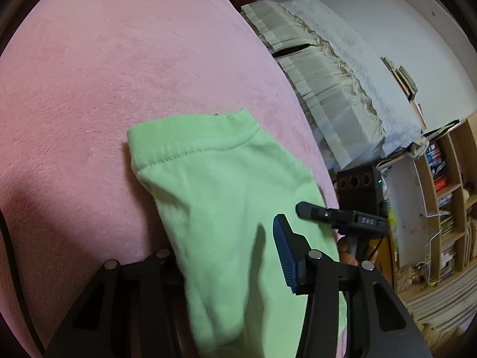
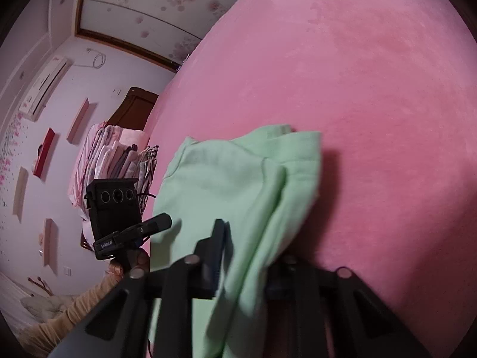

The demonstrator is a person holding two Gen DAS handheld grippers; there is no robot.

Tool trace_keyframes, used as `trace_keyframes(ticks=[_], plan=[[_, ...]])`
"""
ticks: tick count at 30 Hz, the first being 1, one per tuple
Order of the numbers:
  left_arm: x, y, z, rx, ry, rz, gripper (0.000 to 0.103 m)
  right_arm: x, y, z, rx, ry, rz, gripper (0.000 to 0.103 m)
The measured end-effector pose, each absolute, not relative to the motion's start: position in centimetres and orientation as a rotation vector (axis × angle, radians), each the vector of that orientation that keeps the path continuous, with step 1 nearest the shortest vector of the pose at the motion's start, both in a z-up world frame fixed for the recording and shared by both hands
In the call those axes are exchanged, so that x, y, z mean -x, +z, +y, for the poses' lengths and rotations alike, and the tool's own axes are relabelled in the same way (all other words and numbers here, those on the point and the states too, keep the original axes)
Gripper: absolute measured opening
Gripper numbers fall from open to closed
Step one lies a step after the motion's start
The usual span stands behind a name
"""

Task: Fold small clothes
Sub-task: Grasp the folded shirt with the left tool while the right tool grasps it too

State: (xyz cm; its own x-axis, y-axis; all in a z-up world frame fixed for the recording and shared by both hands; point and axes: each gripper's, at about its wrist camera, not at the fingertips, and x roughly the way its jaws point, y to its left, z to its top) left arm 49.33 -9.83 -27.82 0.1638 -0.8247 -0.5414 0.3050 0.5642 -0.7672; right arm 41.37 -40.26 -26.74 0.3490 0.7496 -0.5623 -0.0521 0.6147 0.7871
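A light green garment [image 1: 226, 179] lies on the pink blanket [image 1: 119, 74], ribbed hem away from me. My left gripper [image 1: 223, 238] straddles its near part. The blue pad [image 1: 284, 253] on the right finger stands bare beside the cloth, and the cloth hides the left finger, so the jaws are apart. In the right wrist view the garment [image 2: 226, 179] is bunched into a fold, and my right gripper [image 2: 250, 238] is shut on it. The fold runs down between the blue pad [image 2: 222, 247] and the hidden far finger. Each view shows the other gripper's tip [image 1: 310, 210] [image 2: 161, 222] at the garment's edge.
The blanket's edge drops off beside the garment. Past it are ruffled pale bedding [image 1: 328, 95], a bookshelf [image 1: 441, 197], a stack of folded linens [image 2: 113, 155] and a wall air conditioner [image 2: 44, 86]. A hand [image 2: 140, 261] and beige sleeve [image 2: 74, 310] hold the other gripper.
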Motion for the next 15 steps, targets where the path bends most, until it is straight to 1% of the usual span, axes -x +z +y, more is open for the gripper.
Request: trace_keyframes(ticks=[1,5,6,8,9,10,15], plan=[[-49.4,-27.9,-9.9,0.556,-0.858,1.139,0.046,-41.4,-26.8,-40.2,-0.755,0.582,1.108,0.016],[-49.6,-28.2,-10.4,0.538,-0.838,1.145,0.046,-41.7,-26.6,-39.8,-0.725,0.566,1.121,0.016],[-49.6,-28.1,-10.5,0.535,-0.83,1.139,0.043,-41.7,-26.6,-39.7,-0.729,0.564,1.12,0.016],[-49.4,-27.9,-10.4,0.514,-0.795,1.12,0.026,-41.7,-26.3,-39.7,-0.72,0.559,1.103,0.015],[-49.3,-27.9,-10.2,0.514,-0.785,1.113,0.015,-41.5,-26.1,-39.6,-0.702,0.552,1.09,0.013],[-49.2,-27.8,-9.9,0.517,-0.78,1.1,0.011,-41.2,-25.8,-39.5,-0.671,0.546,1.072,0.012],[-47.6,-25.3,-10.2,0.443,-0.73,1.024,0.006,-39.7,-22.8,-38.1,-0.526,0.492,0.984,0.008]])
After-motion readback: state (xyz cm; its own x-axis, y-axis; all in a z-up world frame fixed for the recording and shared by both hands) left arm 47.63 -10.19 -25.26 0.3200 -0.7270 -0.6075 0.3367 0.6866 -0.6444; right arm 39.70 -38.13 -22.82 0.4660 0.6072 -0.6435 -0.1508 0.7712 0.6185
